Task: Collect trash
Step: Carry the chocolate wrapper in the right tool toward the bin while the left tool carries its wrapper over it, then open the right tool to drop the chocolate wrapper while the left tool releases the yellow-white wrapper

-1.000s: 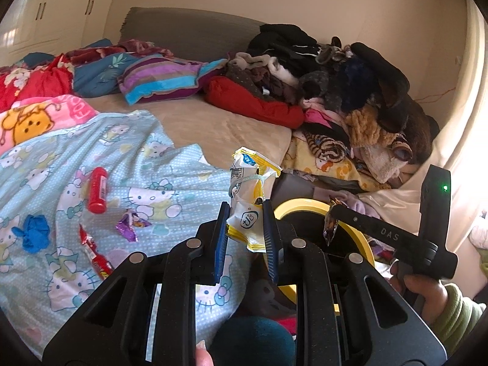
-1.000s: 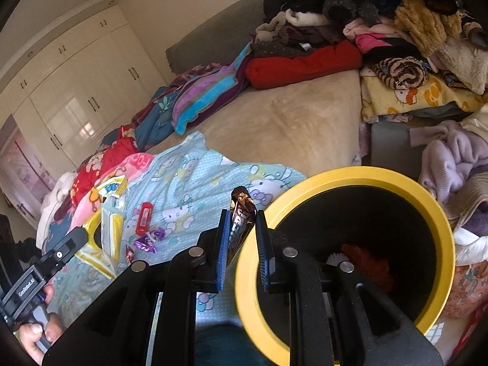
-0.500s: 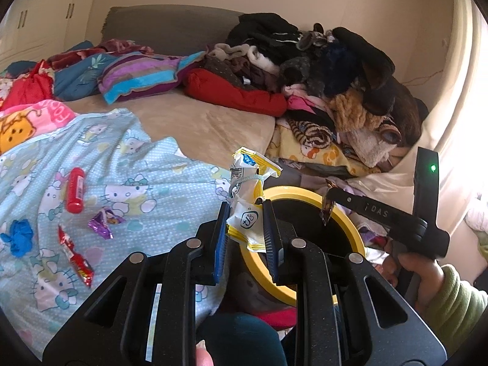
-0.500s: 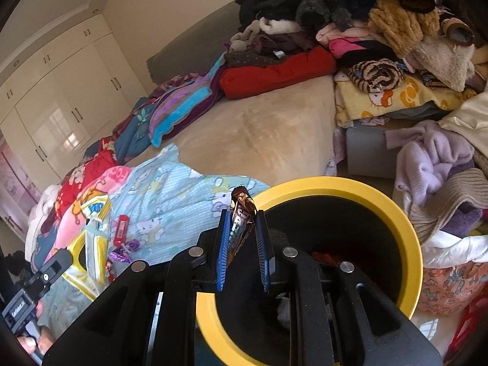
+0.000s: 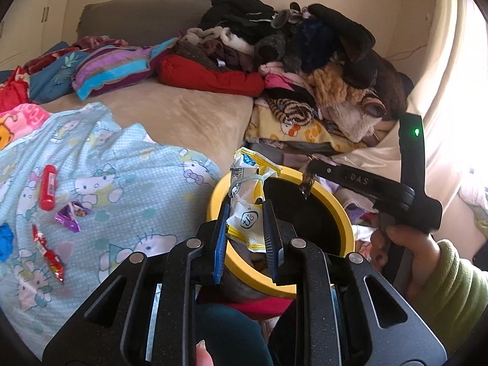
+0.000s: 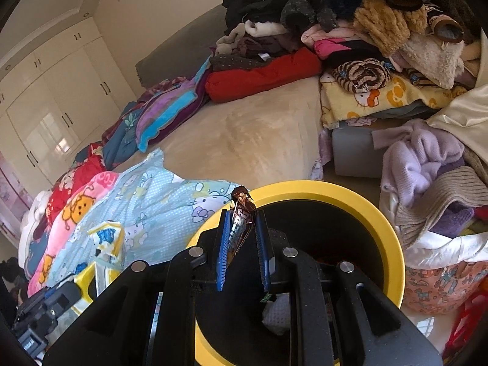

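Note:
My left gripper [image 5: 245, 210] is shut on a white and yellow wrapper [image 5: 248, 210] and holds it over the near rim of the yellow bin [image 5: 341, 210]. My right gripper [image 6: 241, 216] is shut on a brown candy wrapper [image 6: 239, 225] over the bin's black opening [image 6: 323, 238]; it shows from the side in the left wrist view [image 5: 306, 180]. On the blue Hello Kitty sheet [image 5: 122, 207] lie a red tube [image 5: 48, 187], a purple wrapper [image 5: 68, 218], a red wrapper [image 5: 50, 254] and a blue scrap [image 5: 4, 241].
A pile of clothes and plush toys [image 5: 320, 70] fills the bed's far right. Folded blankets [image 5: 106, 67] lie at the back left. Lilac knitwear [image 6: 427, 158] and a bag [image 6: 442, 262] sit right of the bin. White wardrobes [image 6: 52, 100] stand behind.
Both grippers have moved right, over the yellow bin, each still holding its wrapper. The trash on the sheet has slid left in the left wrist view.

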`<action>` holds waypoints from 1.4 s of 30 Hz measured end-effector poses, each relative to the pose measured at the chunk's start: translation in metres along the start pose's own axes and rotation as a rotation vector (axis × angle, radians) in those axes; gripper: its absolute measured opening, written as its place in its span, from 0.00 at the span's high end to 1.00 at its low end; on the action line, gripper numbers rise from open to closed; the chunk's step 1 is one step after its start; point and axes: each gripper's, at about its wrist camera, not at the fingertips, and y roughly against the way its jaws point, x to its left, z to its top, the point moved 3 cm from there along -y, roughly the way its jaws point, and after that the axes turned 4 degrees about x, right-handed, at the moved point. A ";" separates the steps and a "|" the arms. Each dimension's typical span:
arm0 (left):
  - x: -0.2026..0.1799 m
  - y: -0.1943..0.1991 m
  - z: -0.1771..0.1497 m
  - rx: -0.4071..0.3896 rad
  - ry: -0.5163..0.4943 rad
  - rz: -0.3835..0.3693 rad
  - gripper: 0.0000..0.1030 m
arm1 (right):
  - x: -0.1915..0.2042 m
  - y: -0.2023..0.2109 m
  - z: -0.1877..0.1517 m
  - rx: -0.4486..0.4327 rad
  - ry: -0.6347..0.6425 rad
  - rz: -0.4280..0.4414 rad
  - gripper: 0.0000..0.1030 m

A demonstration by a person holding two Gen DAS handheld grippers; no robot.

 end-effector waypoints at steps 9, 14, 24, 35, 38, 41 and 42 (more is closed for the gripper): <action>-0.008 -0.015 -0.005 0.039 -0.025 -0.018 0.85 | -0.013 -0.003 0.000 0.000 -0.012 -0.033 0.84; -0.013 -0.023 -0.010 0.061 -0.036 -0.025 0.85 | -0.017 -0.004 -0.001 -0.003 -0.010 -0.046 0.84; -0.024 -0.047 -0.014 0.109 -0.063 -0.036 0.85 | -0.024 -0.008 -0.003 0.003 -0.004 -0.072 0.84; -0.034 -0.080 -0.014 0.158 -0.089 -0.042 0.85 | -0.036 -0.013 -0.005 0.024 -0.024 -0.090 0.83; -0.036 -0.086 -0.014 0.162 -0.100 -0.039 0.85 | -0.040 -0.013 -0.005 0.028 -0.030 -0.095 0.82; -0.038 -0.091 -0.012 0.163 -0.105 -0.038 0.85 | -0.042 -0.012 -0.005 0.029 -0.036 -0.096 0.82; -0.038 -0.092 -0.012 0.164 -0.106 -0.035 0.85 | -0.043 -0.012 -0.005 0.030 -0.038 -0.096 0.82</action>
